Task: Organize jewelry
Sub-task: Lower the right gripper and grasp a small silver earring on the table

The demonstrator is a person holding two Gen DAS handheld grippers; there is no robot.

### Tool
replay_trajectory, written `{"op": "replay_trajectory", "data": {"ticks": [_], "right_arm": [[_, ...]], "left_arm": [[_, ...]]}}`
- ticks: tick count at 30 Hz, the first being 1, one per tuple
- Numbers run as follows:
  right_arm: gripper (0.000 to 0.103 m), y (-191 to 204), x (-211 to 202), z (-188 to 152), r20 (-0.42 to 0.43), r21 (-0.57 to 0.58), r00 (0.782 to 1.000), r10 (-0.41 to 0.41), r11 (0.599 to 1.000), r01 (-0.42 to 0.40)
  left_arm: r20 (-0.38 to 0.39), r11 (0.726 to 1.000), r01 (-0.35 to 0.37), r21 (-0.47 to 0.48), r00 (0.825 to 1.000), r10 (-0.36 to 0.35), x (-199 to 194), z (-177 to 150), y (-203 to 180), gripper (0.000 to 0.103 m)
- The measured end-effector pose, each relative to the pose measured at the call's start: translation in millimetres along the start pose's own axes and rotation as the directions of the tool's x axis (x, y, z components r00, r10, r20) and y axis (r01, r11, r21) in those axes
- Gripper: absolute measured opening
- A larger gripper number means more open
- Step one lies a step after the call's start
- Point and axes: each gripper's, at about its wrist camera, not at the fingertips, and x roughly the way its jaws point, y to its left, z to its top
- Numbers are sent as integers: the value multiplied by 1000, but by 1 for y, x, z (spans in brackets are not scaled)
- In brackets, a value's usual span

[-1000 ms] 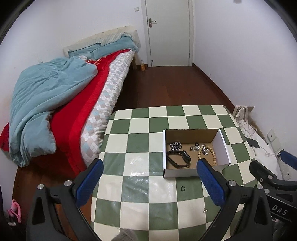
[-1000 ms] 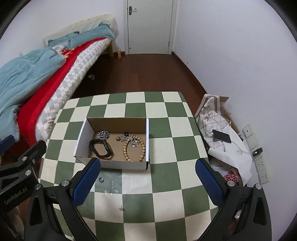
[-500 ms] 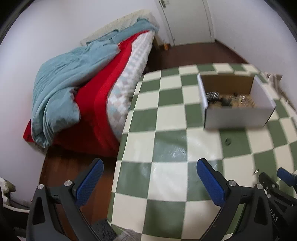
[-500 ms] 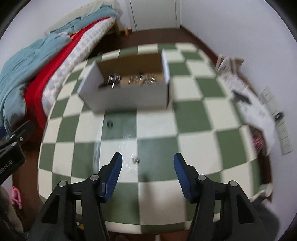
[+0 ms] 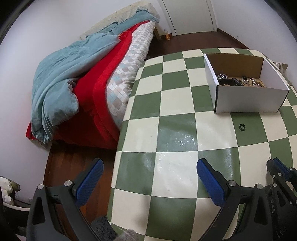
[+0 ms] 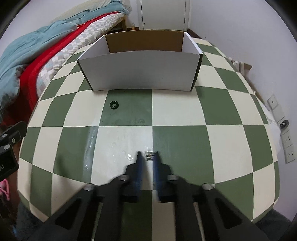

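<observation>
A white cardboard box [image 5: 246, 100] stands on the green-and-cream checked table [image 5: 176, 129] and holds several pieces of jewelry [image 5: 241, 82]. The box also shows in the right wrist view [image 6: 141, 70]. A small dark ring [image 6: 114, 105] lies on the table in front of the box; it also shows in the left wrist view [image 5: 241, 127]. My right gripper [image 6: 148, 157] is low over the table, its jaws closed around a small silver piece of jewelry [image 6: 150, 155]. My left gripper [image 5: 148, 178] is open and empty above the table's left edge.
A bed with a red cover and a teal blanket [image 5: 70, 79] stands left of the table. A wall with sockets [image 6: 285, 137] is on the right. A white door [image 6: 163, 13] is at the back.
My right gripper dropped to the table and its jaws closed from wide open onto the small silver piece. My left gripper swung left and lower, staying open.
</observation>
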Motion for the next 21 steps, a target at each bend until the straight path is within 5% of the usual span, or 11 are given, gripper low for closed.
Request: {"op": "replay_trajectory", "data": {"ticks": [11,21], "right_arm": [[9,-28,-14,5,48,73,998,28,997,-32],[9,-90,-16,19,55,226,998,-28,974,15]], "left_arm": [[-15,998,65,-12,998,-65,10,16,-16,102],[-33,975,213,70,977,-211,22,51,-92,102]]}}
